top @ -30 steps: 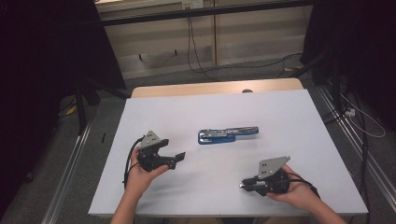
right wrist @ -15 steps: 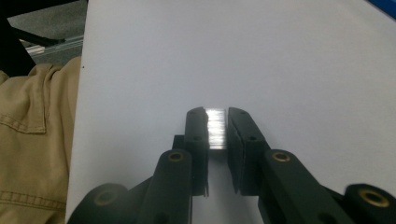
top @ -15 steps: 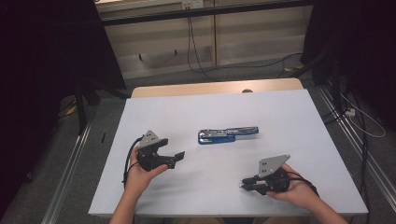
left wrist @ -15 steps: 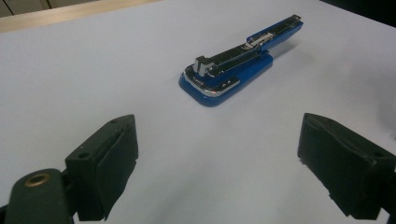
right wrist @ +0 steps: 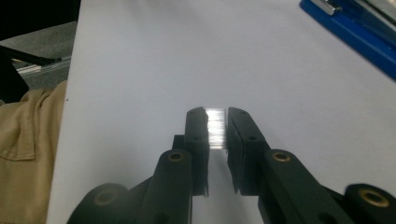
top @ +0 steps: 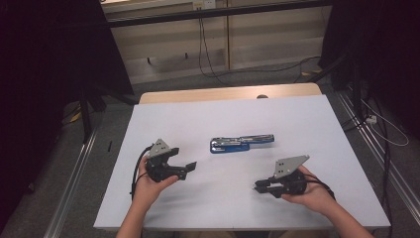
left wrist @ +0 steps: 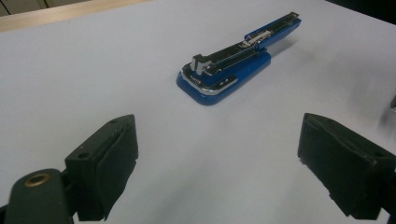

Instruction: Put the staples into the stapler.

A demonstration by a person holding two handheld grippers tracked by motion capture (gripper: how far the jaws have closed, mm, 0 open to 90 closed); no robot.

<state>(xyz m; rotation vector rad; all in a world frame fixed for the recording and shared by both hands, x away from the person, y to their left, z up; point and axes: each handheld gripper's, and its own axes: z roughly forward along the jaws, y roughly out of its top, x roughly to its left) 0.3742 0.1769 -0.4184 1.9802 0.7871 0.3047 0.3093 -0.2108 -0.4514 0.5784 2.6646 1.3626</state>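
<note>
A blue stapler (top: pixel 241 144) lies in the middle of the white table (top: pixel 297 114) with its chrome top arm lifted open. In the left gripper view the stapler (left wrist: pixel 233 70) is straight ahead, beyond my left gripper (left wrist: pixel 219 126), whose jaws stand wide apart with nothing between them. From above, the left gripper (top: pixel 187 170) rests left of the stapler and points right. My right gripper (top: pixel 256 187) lies at the front right and points left. In its own view the right gripper (right wrist: pixel 216 114) is shut on a thin silvery strip of staples (right wrist: pixel 215 128), with the stapler (right wrist: pixel 359 23) at the top right.
A wooden tabletop edge (top: pixel 223 94) shows behind the white sheet. Cables (top: pixel 208 54) run over the floor beyond, and metal rails (top: pixel 74 168) flank the table. Beige cloth (right wrist: pixel 28 154) lies by the table's near edge.
</note>
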